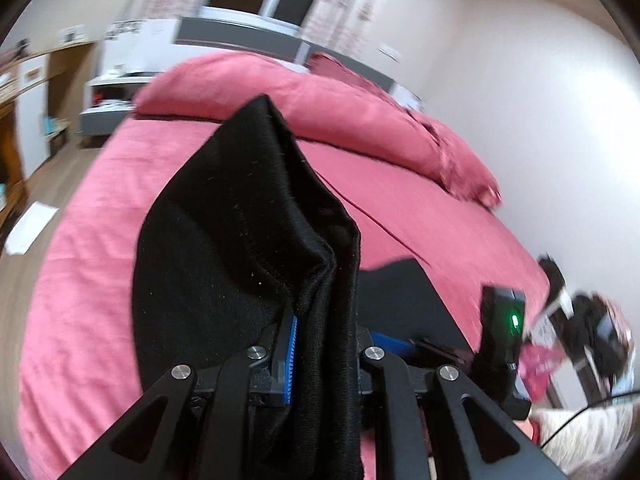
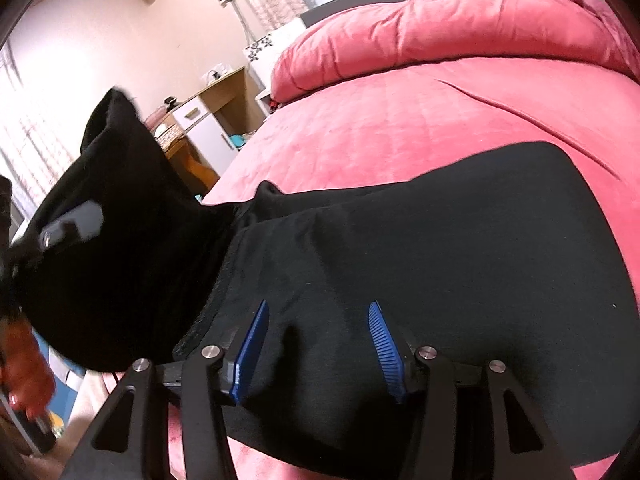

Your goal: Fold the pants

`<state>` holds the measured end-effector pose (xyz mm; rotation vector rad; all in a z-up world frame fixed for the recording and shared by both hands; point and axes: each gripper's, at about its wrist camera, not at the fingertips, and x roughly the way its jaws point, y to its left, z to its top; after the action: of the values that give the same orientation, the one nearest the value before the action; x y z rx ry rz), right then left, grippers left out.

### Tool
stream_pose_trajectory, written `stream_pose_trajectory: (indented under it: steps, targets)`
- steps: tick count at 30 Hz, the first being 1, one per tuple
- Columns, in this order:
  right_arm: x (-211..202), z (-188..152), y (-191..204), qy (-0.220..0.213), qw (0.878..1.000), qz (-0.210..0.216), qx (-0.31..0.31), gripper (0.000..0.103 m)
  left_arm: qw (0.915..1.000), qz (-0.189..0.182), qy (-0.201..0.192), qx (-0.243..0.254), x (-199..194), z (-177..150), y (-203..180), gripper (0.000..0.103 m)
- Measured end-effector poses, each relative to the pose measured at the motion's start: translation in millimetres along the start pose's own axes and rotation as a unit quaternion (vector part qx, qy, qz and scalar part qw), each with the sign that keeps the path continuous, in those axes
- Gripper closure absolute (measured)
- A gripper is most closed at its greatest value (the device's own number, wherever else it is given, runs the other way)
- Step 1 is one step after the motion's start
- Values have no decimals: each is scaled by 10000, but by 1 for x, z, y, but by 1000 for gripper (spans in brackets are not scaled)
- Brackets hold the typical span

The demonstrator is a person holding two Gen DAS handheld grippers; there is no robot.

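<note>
Here, left gripper (image 1: 324, 344) clamps black pants (image 1: 248, 216) – blocking the bed (image 1: 80, 260), seemingly – right gripper (image 2: 320, 344) gapes.

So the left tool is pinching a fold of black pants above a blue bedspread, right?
Not quite: the bedspread is pink-red, not blue. The left wrist view shows the left tool shut on a fold of the black pants above it.

Black pants (image 1: 248, 216) hide the left tongs' (image 1: 324, 356) tips — room behind blurred.
</note>
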<state>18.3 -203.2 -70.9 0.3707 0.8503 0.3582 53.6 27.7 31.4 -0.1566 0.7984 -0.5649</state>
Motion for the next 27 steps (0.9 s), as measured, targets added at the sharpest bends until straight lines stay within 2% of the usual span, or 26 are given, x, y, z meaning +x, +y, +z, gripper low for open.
stream_pose_trajectory:
  steps: [6, 10, 12, 15, 17, 21, 23, 24, 27]
  targets:
    - [-9, 4, -15, -138, 9992, -161, 349, 50, 9974, -213, 687, 78, 49, -21, -23, 88]
    - [-14, 4, -25, -174, 9977, -71, 650, 50, 9959, -187, 874, 127, 69, -28, -25, 85]
    - [-14, 4, -27, -168, 9973, -38, 718, 50, 9951, -236, 956, 31, 74, -29, -26, 79]
    - [-14, 5, -27, -161, 9970, -7, 756, 49, 9924, -570, 1069, -206, 68, -35, -24, 67]
    - [-14, 5, -29, -153, 9963, 42, 845, 49, 9895, -903, 1092, -291, 62, -39, -24, 67]
    - [-16, 4, -35, -172, 9941, 195, 1056, 48, 9909, -1004, 871, -233, 46, -42, -25, 67]
    - [-17, 4, -37, -201, 9925, 290, 1171, 45, 9944, -853, 565, -251, 32, -39, -19, 67]
    - [-18, 5, -38, -205, 9921, 316, 1199, 44, 9958, -757, 439, -266, 26, -39, -15, 67]
    - [-20, 4, -33, -174, 9930, 364, 1110, 41, 9993, -112, 17, -358, 11, -38, 0, 67]
